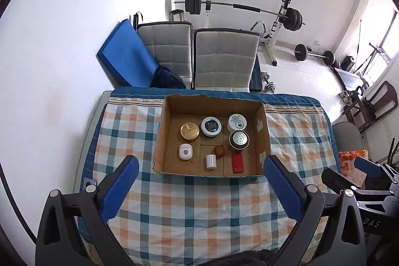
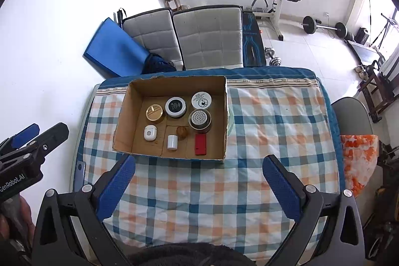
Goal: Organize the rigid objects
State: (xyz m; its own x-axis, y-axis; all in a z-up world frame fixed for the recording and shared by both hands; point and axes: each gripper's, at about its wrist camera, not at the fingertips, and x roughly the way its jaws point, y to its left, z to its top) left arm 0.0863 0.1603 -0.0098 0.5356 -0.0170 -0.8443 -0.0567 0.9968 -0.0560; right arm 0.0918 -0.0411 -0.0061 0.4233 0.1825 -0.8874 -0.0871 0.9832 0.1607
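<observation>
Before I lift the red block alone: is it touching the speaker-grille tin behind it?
Apart. The left wrist view shows bare cardboard between the red block and the speaker-grille tin.

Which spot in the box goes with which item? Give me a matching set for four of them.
Items:
1. gold tin
2. red block
3. white case
4. mesh-top can

Spots in the box:
a. near row, right
b. far row, left
c. middle, right
d. near row, left

Pairs: 1-b, 2-a, 3-d, 4-c
</observation>
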